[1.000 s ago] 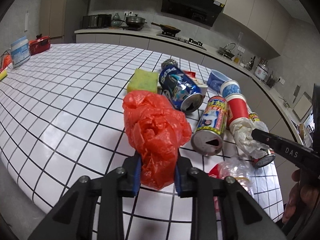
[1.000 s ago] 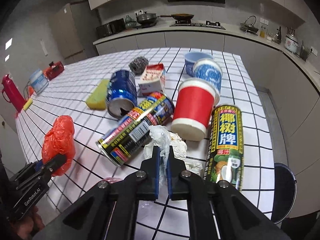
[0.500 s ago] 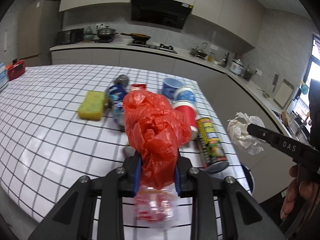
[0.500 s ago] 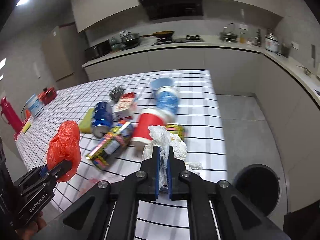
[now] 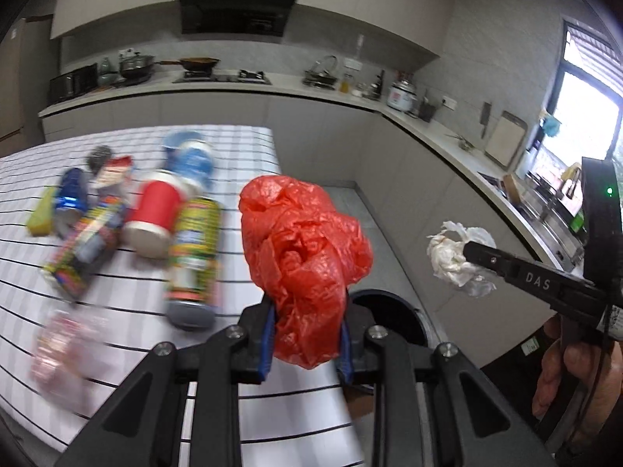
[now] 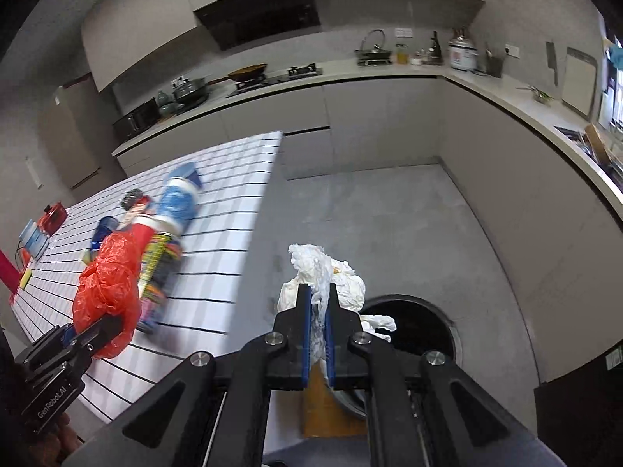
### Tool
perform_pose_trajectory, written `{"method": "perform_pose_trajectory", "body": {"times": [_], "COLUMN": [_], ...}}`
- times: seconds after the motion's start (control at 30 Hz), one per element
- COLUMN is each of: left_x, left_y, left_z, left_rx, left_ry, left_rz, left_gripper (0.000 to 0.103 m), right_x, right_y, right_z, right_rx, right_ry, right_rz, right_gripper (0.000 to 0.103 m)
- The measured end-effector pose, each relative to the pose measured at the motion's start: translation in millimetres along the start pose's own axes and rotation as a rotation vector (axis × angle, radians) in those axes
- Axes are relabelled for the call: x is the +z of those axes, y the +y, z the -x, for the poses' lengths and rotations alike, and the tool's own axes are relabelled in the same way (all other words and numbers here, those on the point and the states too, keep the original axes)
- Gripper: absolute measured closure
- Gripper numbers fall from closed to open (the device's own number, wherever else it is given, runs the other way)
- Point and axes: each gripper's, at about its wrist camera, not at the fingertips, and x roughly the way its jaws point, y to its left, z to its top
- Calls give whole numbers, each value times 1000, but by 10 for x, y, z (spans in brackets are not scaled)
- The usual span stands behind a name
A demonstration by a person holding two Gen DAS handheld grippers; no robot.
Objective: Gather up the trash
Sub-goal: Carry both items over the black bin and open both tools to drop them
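Observation:
My left gripper [image 5: 305, 332] is shut on a crumpled red plastic bag [image 5: 303, 245], held in the air at the table's right edge; the bag also shows in the right wrist view [image 6: 107, 288]. My right gripper [image 6: 318, 313] is shut on a wad of white tissue [image 6: 323, 276], held above the floor; the tissue also shows in the left wrist view [image 5: 453, 258]. A round black trash bin [image 6: 412, 327] stands on the floor below and just beyond both grippers; its rim shows behind the bag [image 5: 393, 311].
On the white gridded table [image 5: 241, 148] lie a red cup [image 5: 153, 212], several cans [image 5: 192, 249], a blue cup [image 5: 190, 157], a yellow sponge [image 5: 41, 216] and a clear wrapper [image 5: 66, 346]. Kitchen counters [image 6: 506, 97] run along the back and right walls.
Both grippers have swung right, off the table, carrying the red bag and the tissue. The trash bin has come into view under them and the table items have slid left.

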Motion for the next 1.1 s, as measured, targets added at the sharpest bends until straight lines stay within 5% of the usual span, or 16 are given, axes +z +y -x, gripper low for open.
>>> {"method": "perform_pose_trajectory", "body": {"times": [0.43, 1.1], "left_x": [-400, -826], "left_y": [-854, -1169], "left_z": [-605, -1624], "left_rx": [-23, -25], "left_ry": [101, 269], "left_rz": [20, 112], "left_gripper": [75, 74], "right_x": [-516, -1007], "right_y": [-1134, -1531], "right_z": [-394, -1514], "right_rx": [53, 167], "right_ry": [86, 242], "right_rz": [123, 254], "right_gripper": [97, 96]}}
